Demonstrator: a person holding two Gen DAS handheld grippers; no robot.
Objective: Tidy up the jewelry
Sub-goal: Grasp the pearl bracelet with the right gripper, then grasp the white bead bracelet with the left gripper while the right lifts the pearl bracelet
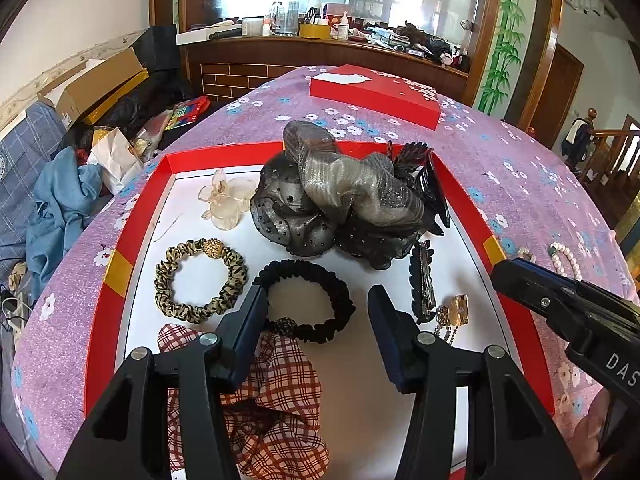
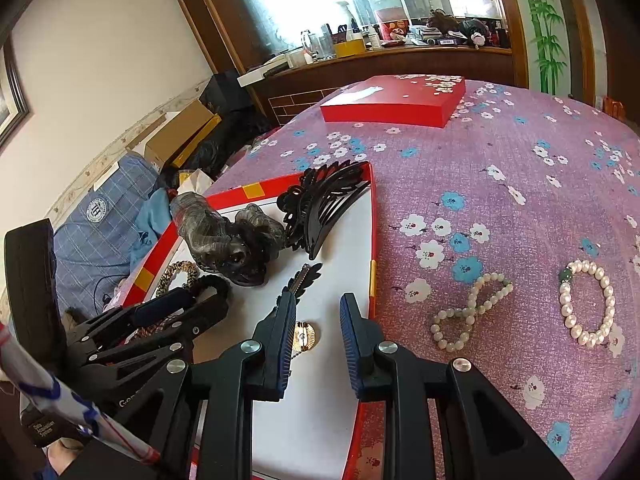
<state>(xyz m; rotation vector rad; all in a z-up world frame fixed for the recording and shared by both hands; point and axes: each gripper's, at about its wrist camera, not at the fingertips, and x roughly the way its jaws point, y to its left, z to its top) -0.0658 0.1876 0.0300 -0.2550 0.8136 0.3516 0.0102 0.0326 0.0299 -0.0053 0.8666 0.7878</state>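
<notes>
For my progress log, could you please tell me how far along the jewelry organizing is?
Mostly done: scrunchies such as the black one, hair clips and a gold brooch already lie in the red box. Nothing is in hand; the left claw and right claw are both open and empty. Left: the pearl bracelet and pale bead bracelet, on the tablecloth outside the box.

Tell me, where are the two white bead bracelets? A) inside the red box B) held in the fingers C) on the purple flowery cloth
C: the twisted white bead bracelet and the round white pearl bracelet both lie on the purple flowery tablecloth, outside the open red box.
</notes>
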